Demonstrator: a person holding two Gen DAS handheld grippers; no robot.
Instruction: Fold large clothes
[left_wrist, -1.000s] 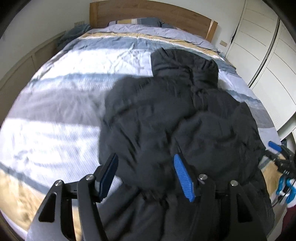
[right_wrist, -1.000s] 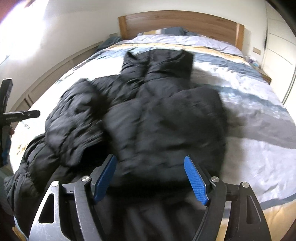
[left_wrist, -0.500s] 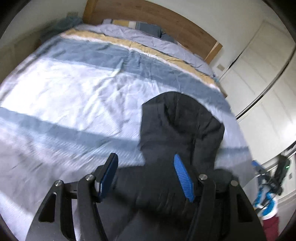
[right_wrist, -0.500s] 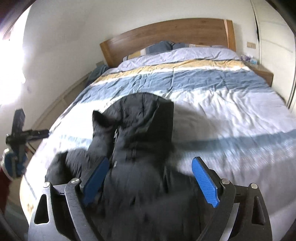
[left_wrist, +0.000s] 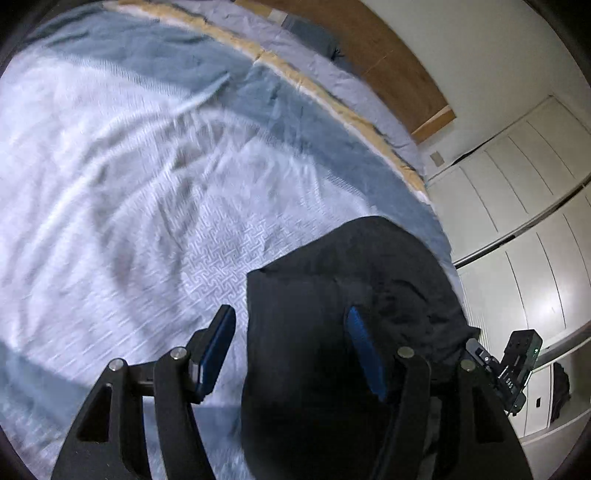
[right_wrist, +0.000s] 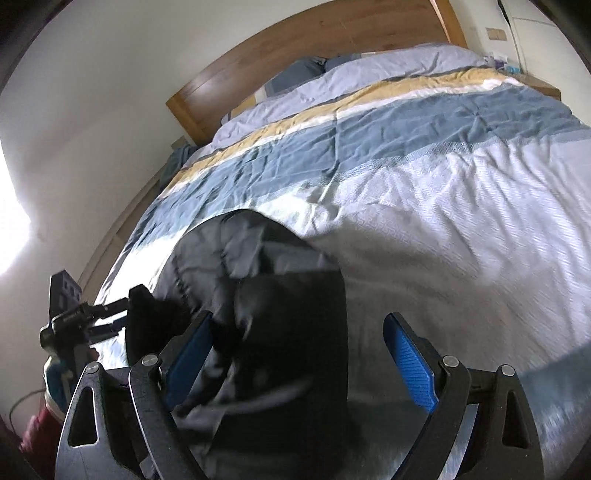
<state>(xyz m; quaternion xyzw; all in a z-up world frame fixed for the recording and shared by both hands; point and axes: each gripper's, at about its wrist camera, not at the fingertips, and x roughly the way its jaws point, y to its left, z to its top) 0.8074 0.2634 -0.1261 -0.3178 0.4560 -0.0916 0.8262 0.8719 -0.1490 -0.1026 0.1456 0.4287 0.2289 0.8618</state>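
A black puffer jacket lies on the striped bedspread (left_wrist: 147, 184); only its hood end (left_wrist: 369, 266) shows in the left wrist view. My left gripper (left_wrist: 291, 317) hovers open over the hood's left edge, one pad above the bedding and the other above black cloth. In the right wrist view the hood (right_wrist: 280, 295) shows its grey lining. My right gripper (right_wrist: 299, 321) stands wide open astride the hood's right edge, with no pad pressing on cloth. The rest of the jacket is hidden below both grippers.
A wooden headboard (right_wrist: 332, 48) and pillows (right_wrist: 306, 70) stand at the far end of the bed. White wardrobe doors (left_wrist: 517, 221) line one side. The other gripper shows at each view's edge, with a red sleeve (right_wrist: 37, 435) low on the left.
Both grippers have travelled up the jacket from its body to the hood and sunk closer to the bed. The right jaws have spread wider.
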